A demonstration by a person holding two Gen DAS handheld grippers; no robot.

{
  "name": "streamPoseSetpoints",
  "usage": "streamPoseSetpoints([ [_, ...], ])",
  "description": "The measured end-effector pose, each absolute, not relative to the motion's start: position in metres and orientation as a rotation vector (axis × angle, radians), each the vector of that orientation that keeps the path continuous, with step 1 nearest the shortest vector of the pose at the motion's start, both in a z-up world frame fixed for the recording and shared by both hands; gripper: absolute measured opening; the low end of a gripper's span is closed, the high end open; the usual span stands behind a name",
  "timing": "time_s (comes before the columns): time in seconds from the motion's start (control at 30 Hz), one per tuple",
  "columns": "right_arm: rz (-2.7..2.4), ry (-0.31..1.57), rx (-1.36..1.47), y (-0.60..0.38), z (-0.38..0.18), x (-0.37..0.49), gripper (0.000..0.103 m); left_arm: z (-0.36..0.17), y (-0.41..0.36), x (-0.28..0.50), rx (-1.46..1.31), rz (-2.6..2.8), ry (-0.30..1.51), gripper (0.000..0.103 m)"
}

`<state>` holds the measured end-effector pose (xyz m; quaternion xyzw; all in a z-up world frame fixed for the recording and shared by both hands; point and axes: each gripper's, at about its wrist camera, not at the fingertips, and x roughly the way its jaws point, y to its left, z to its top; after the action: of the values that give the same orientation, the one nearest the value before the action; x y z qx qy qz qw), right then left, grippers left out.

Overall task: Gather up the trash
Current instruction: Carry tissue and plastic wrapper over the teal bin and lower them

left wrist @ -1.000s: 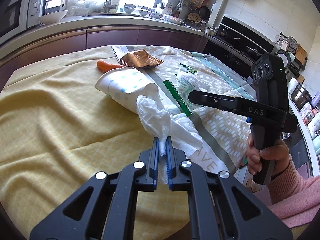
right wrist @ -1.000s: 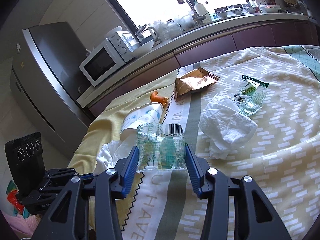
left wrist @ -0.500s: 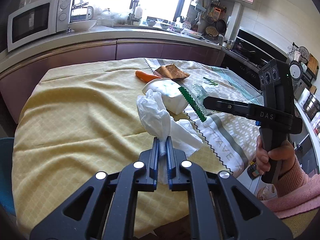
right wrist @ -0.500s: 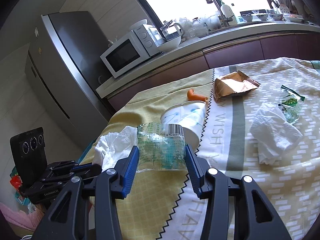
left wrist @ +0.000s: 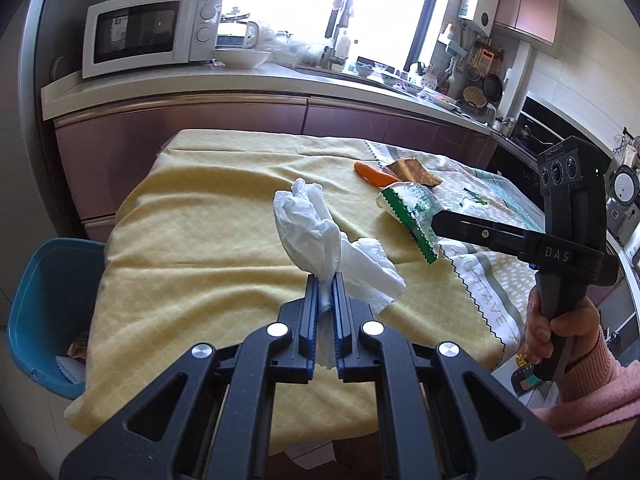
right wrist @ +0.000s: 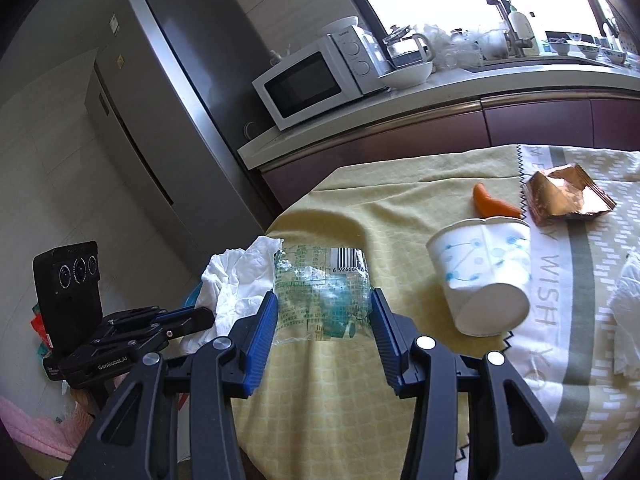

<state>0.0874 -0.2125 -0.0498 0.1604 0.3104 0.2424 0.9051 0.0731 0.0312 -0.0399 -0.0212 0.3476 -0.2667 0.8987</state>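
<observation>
Two pieces of trash are in our grip above the yellow-clothed counter: our left tongs are pinched nearly closed on a crumpled white tissue, and our right tongs are clamped, still fairly wide, on a clear plastic wrapper with a barcode. Both pieces appear headed for the blue bin beside the counter's left edge, which already holds some scraps. We judge the job under way, since a tipped paper cup, an orange scrap, a brown foil packet and another tissue lie uncollected.
</observation>
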Motion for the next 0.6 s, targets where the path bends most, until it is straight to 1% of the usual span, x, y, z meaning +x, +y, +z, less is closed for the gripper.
streamPoseSetpoints([
  [0.6,0.693,0.672,0.202,-0.116,-0.03,0.126,0.045,-0.03,0.138,0.063,-0.166,-0.304,0.678,0.007],
])
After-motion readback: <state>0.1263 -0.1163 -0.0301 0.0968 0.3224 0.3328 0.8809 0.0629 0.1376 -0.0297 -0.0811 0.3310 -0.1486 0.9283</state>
